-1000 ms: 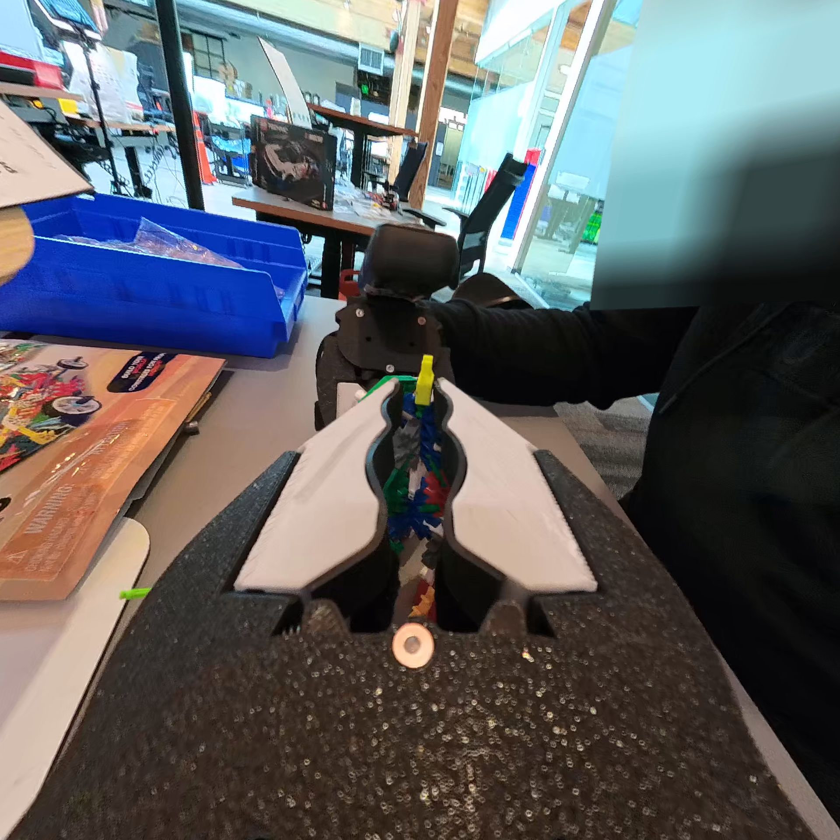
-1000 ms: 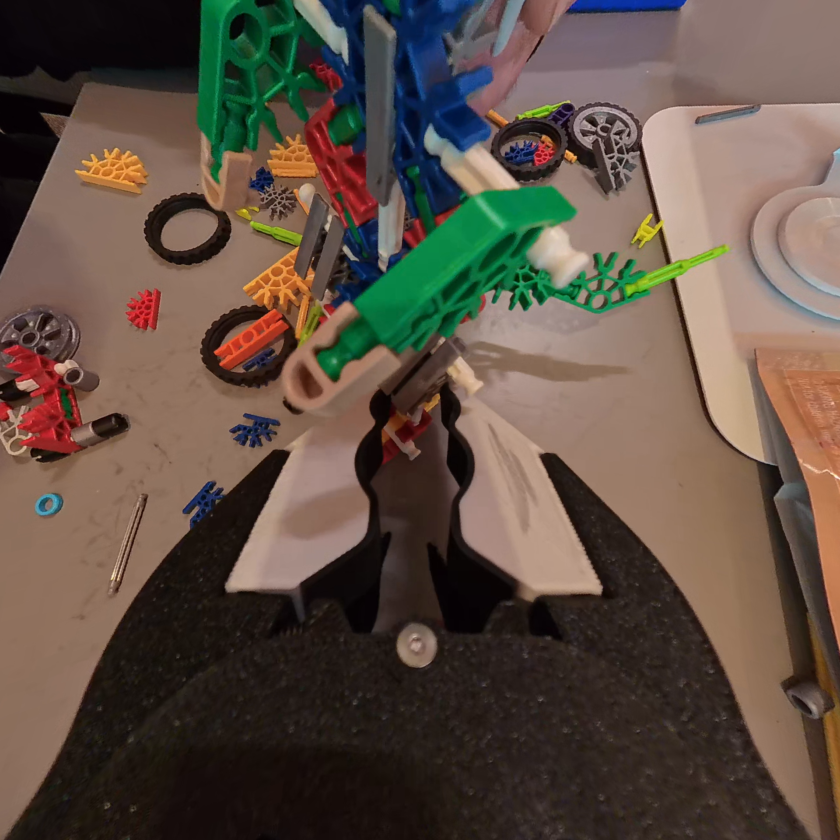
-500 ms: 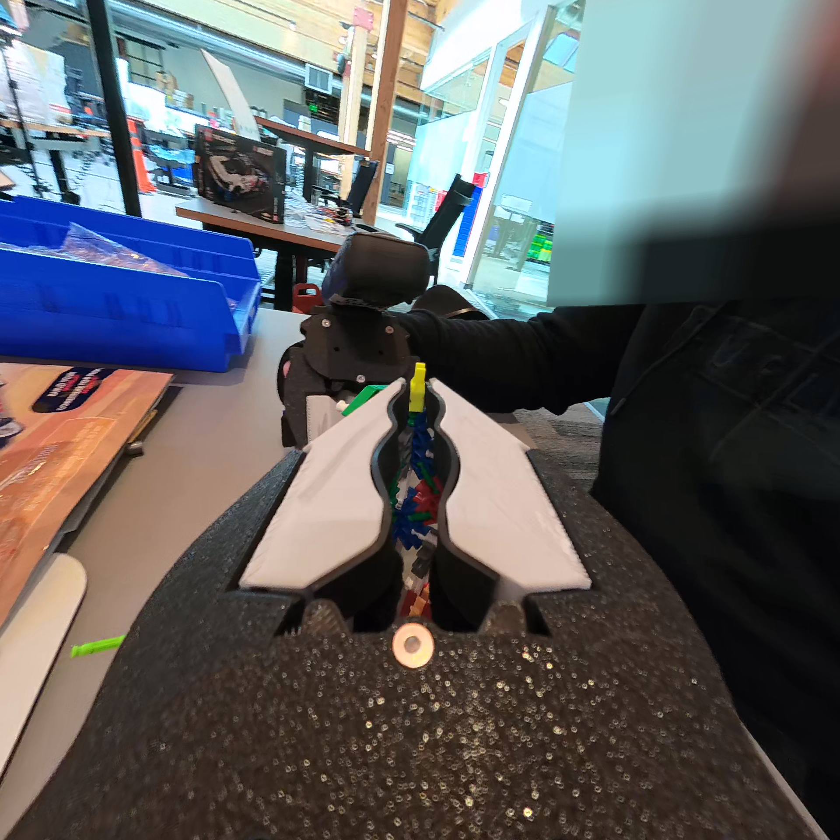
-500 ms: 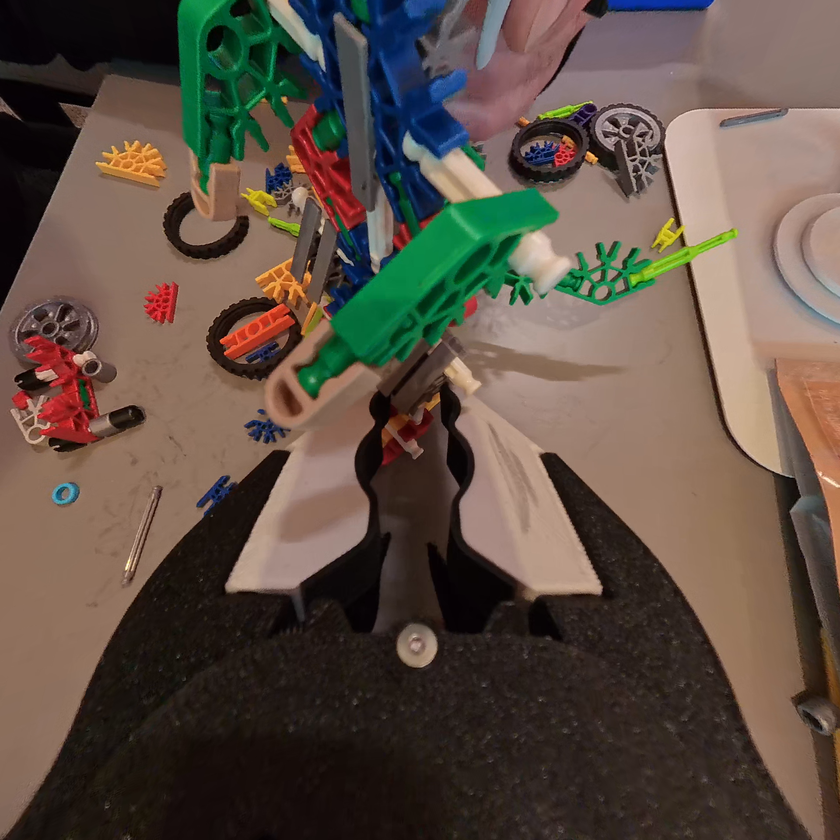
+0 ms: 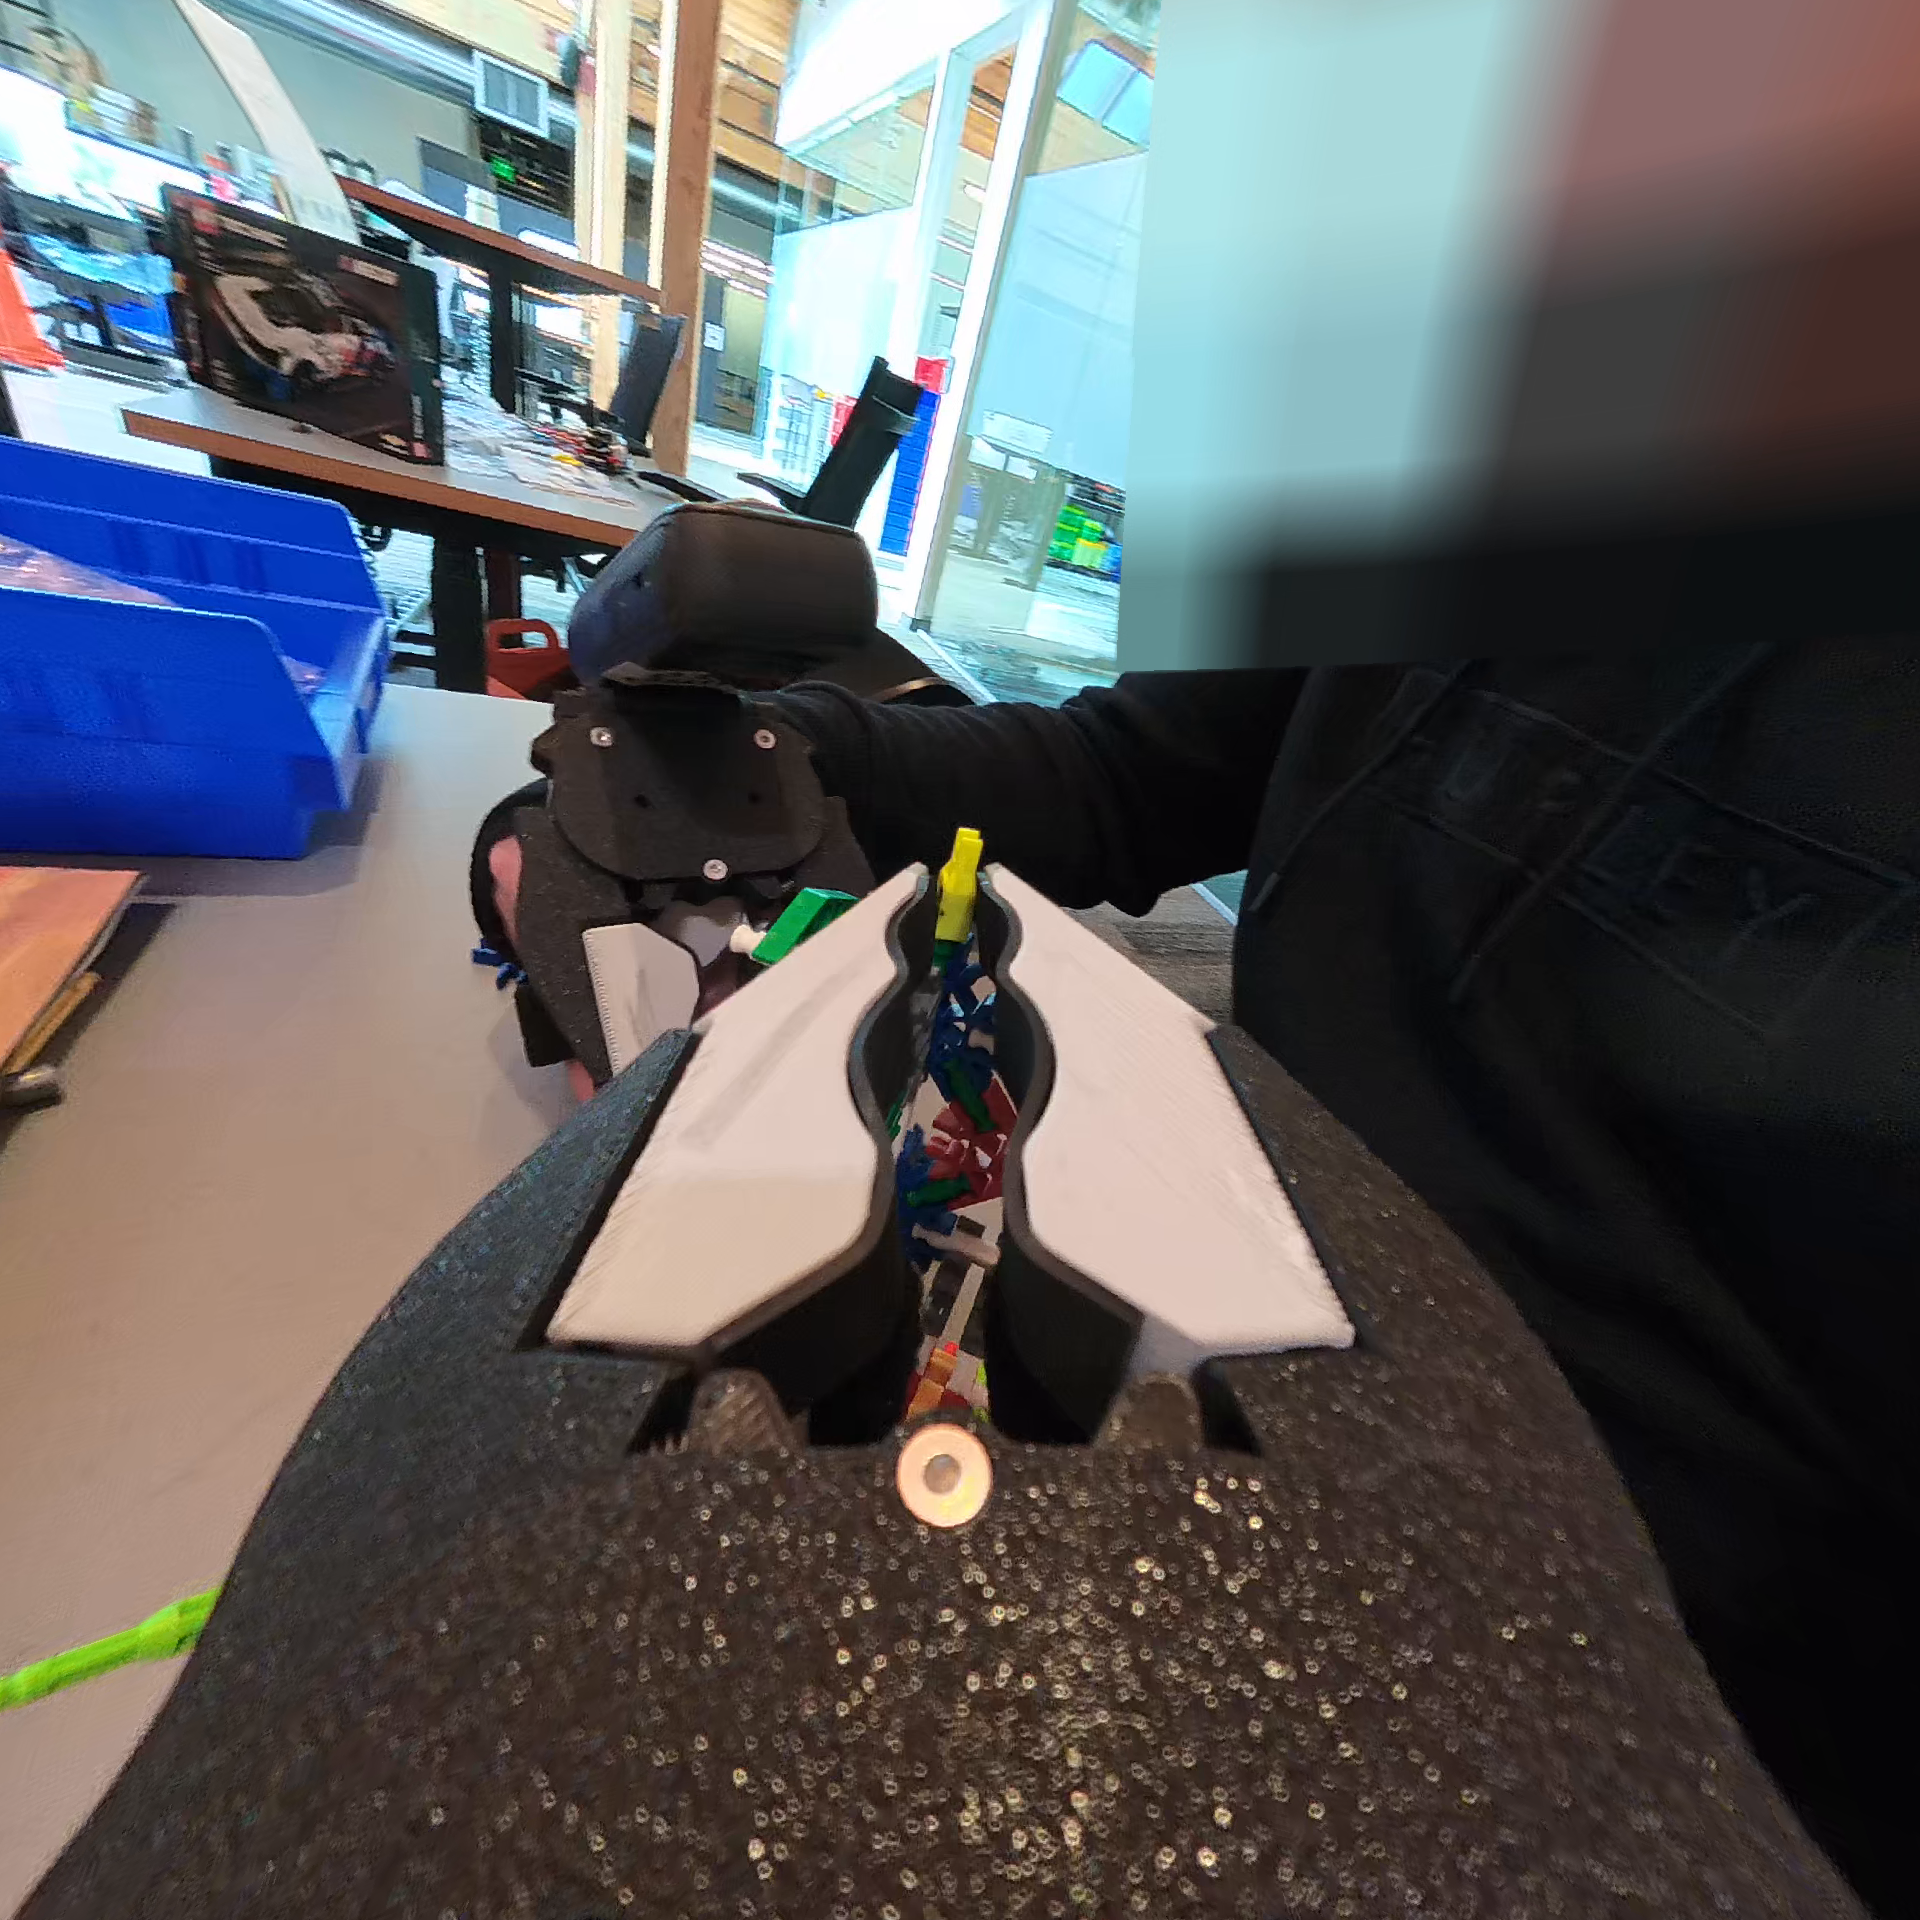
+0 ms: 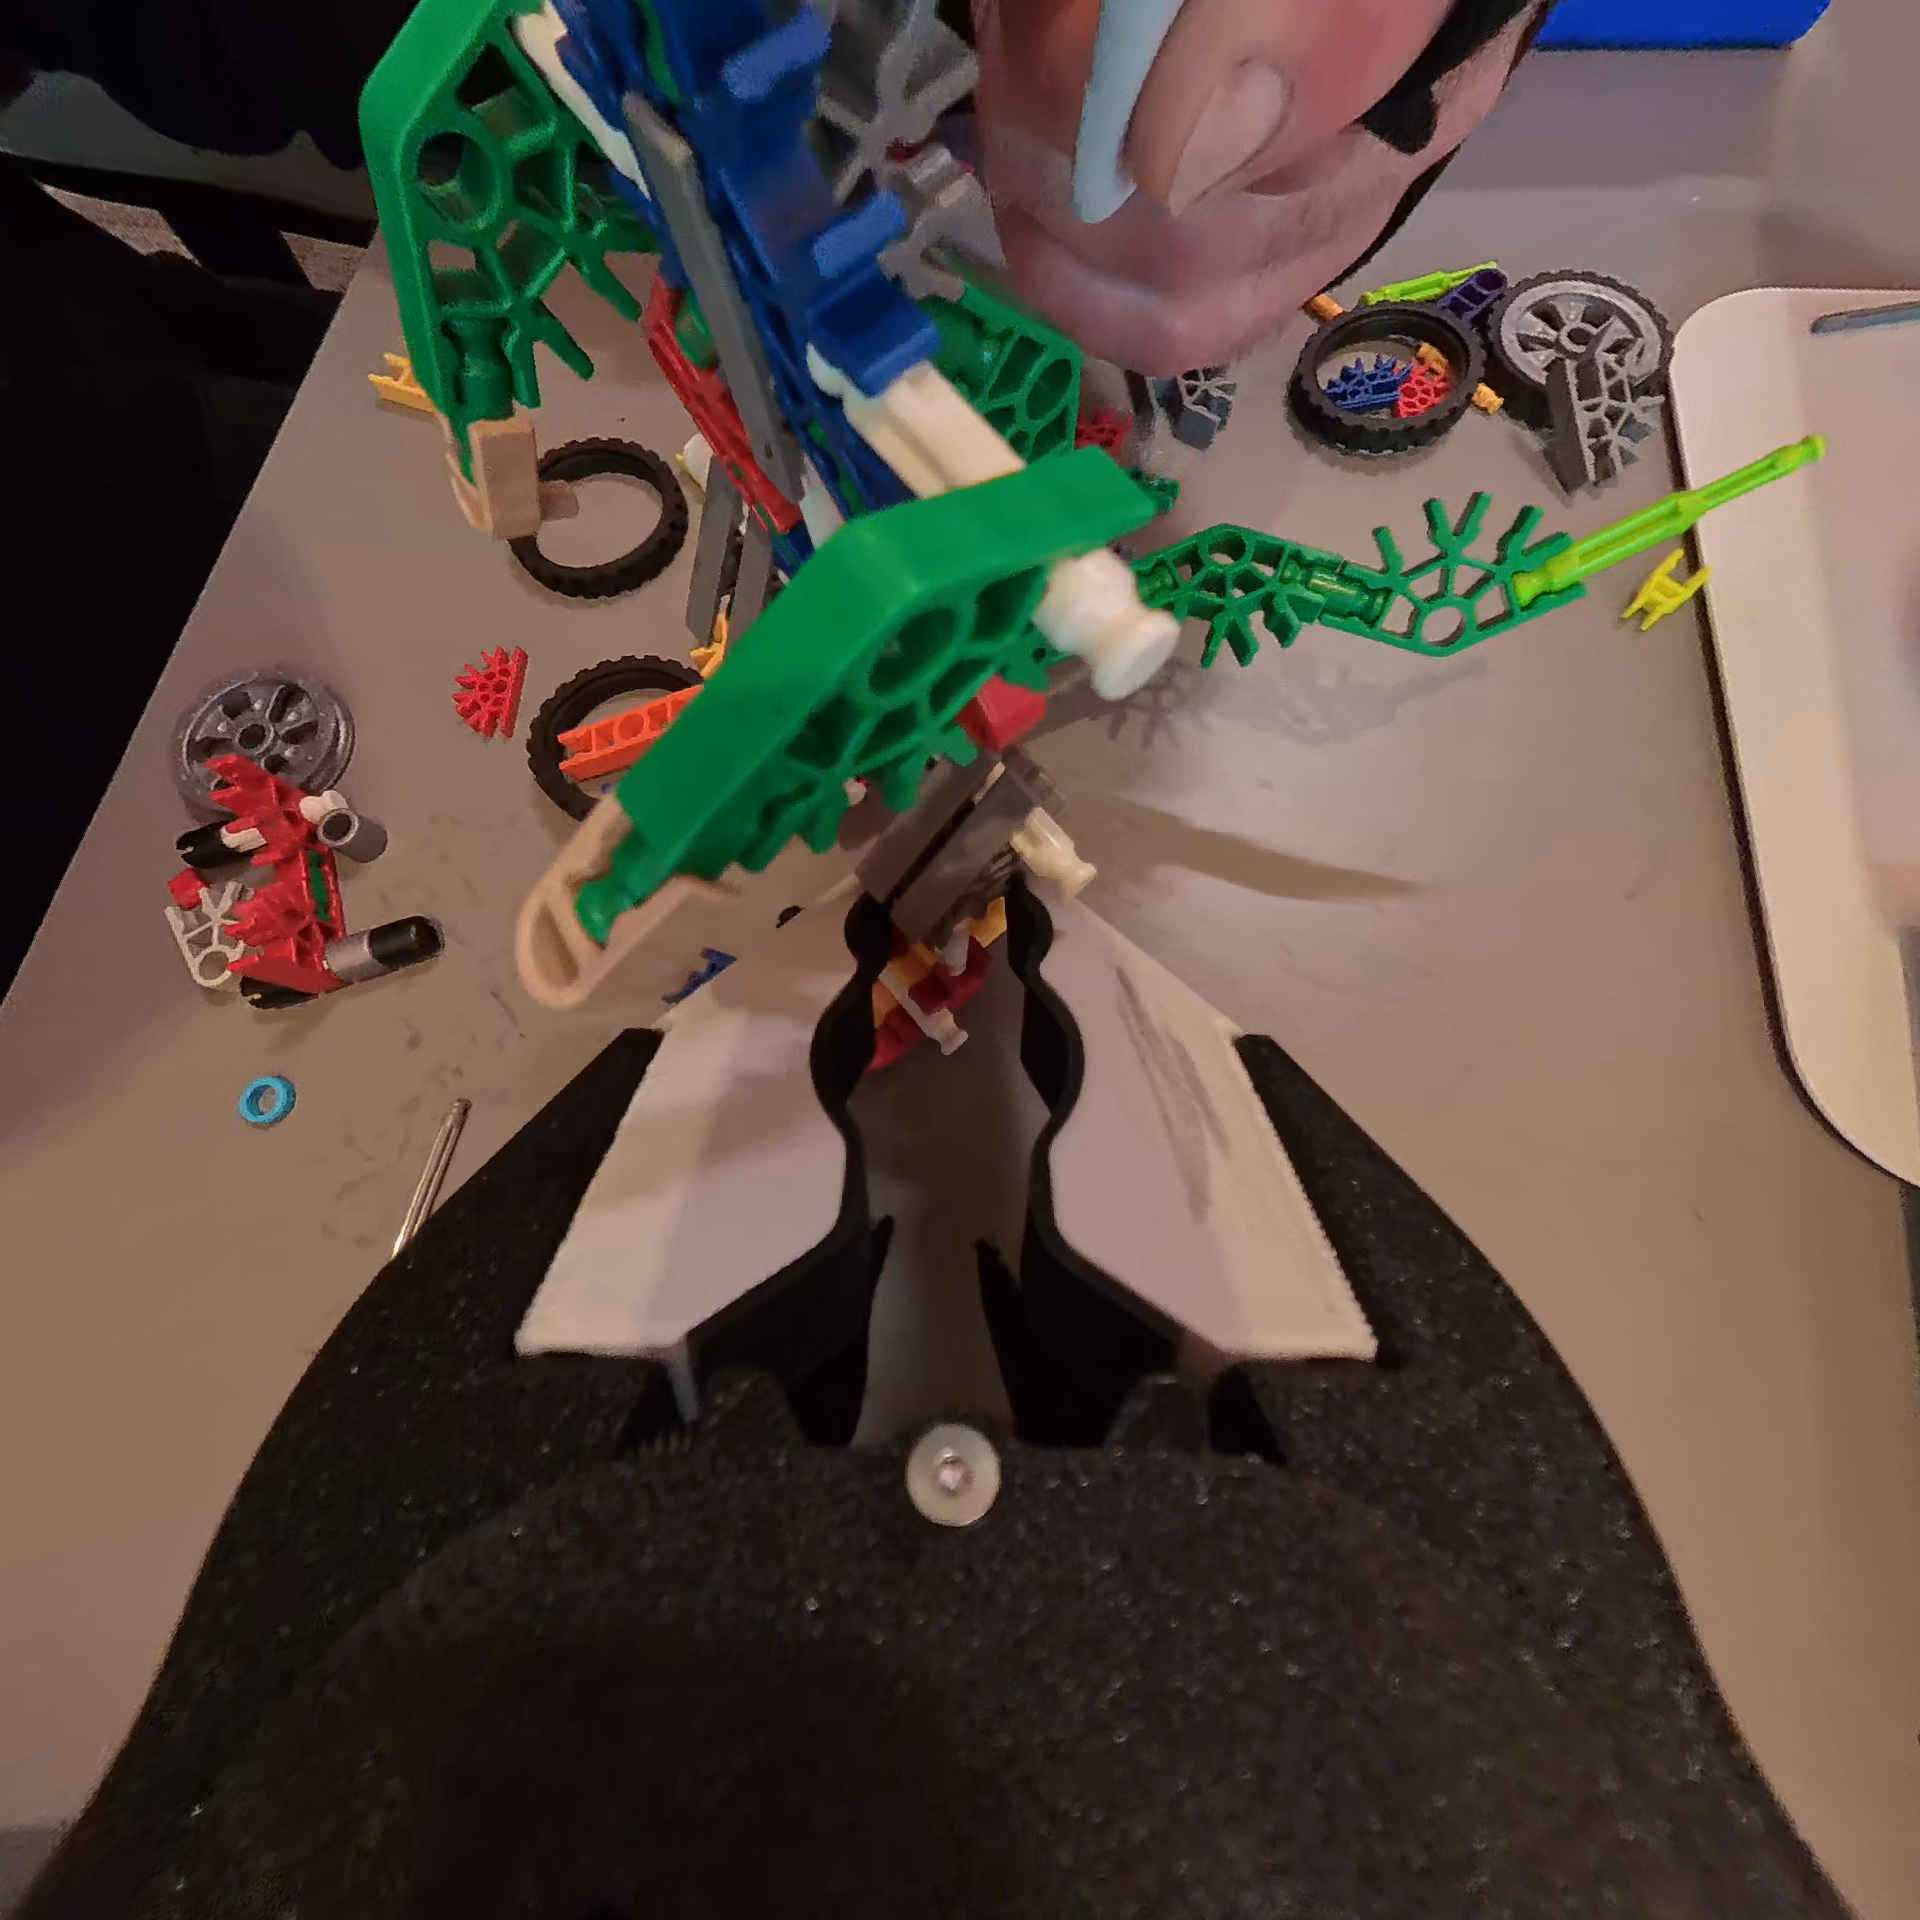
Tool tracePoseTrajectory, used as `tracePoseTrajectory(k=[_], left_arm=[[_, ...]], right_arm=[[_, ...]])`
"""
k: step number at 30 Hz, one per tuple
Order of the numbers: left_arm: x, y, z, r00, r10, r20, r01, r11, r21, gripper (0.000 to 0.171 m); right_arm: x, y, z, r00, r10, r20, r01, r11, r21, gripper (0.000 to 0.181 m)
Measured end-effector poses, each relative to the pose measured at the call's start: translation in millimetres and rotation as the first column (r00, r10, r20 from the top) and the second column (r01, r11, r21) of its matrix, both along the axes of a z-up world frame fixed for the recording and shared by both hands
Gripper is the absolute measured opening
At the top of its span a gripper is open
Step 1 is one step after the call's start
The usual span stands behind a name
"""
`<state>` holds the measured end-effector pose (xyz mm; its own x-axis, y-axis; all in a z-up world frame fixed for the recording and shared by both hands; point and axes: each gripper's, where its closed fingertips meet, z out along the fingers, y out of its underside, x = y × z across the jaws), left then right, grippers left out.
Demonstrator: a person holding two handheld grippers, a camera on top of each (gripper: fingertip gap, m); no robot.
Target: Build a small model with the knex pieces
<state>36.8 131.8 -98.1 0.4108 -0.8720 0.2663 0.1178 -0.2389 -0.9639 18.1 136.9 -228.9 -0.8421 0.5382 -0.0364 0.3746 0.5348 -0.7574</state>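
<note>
- right gripper: jaws closed down on the lower end of the toy model, on a grey block with red and yellow bits at the tips.
- left gripper: jaws nearly together, pinching a yellow piece at the tips; blue, red and green parts of the model fill the gap behind it.
- model is a multicolour snap-together build, held up off the grey table between the 2 grippers.
- a person's fingers sit at the model's far top end.
- green connector chain with a lime rod lies on the table just right of the model.
- black tyres and loose red, orange, yellow pieces lie left of and under the model.
- grey wheel beyond the model, to its right.
- blue bin on the table well behind the model, seen from the left wrist.
</note>
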Motion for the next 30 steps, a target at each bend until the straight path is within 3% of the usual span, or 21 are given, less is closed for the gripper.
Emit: tracePoseTrajectory(k=[7,17,21,26,30], left_arm=[[-7,7,-2,0.998,0.057,-0.017,-0.057,0.998,0.005,0.004],[-59,40,-3,0.928,0.373,-0.029,-0.373,0.928,-0.001,0.029],[-60,42,-11,0.917,0.391,-0.085,-0.392,0.920,-0.004,0.032],[-59,45,-12,0.906,0.409,-0.105,-0.410,0.912,0.011,0.030],[-59,47,-12,0.886,0.440,-0.147,-0.438,0.898,0.041,0.029]], right_arm=[[-5,4,-2,1.000,-0.029,-0.007,0.030,0.999,0.018,0.022],[-38,50,-2,0.958,-0.282,-0.047,0.283,0.958,0.034,0.021],[-45,62,-2,0.936,-0.346,-0.059,0.349,0.936,0.043,0.022],[-33,66,1,0.947,-0.318,-0.039,0.320,0.944,0.082,0.049],[-22,78,15,0.947,-0.316,-0.056,0.320,0.943,0.093,0.049]])
